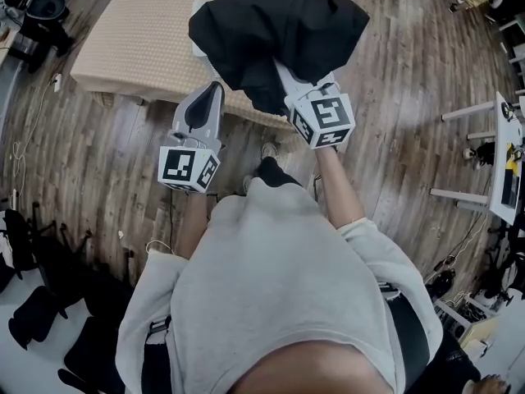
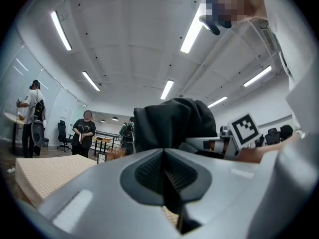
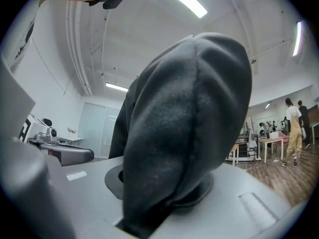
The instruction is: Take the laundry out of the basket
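Note:
A black garment (image 1: 271, 31) hangs bunched from my right gripper (image 1: 289, 79), which is shut on it above the near edge of a beige padded mat (image 1: 131, 39). In the right gripper view the dark cloth (image 3: 189, 128) fills the middle and is clamped between the jaws of the right gripper (image 3: 167, 203). My left gripper (image 1: 213, 93) is beside it on the left, a short way off and level, shut with nothing in it. In the left gripper view the left gripper (image 2: 164, 176) has its pads together, and the black garment (image 2: 172, 123) hangs ahead to the right. No basket is in view.
The mat lies on a wooden floor (image 1: 394, 97). A white table (image 1: 504, 162) stands at the right, black bags (image 1: 37, 318) lie at the lower left, and camera gear (image 1: 41, 11) sits at the top left. People (image 2: 83, 133) stand in the background.

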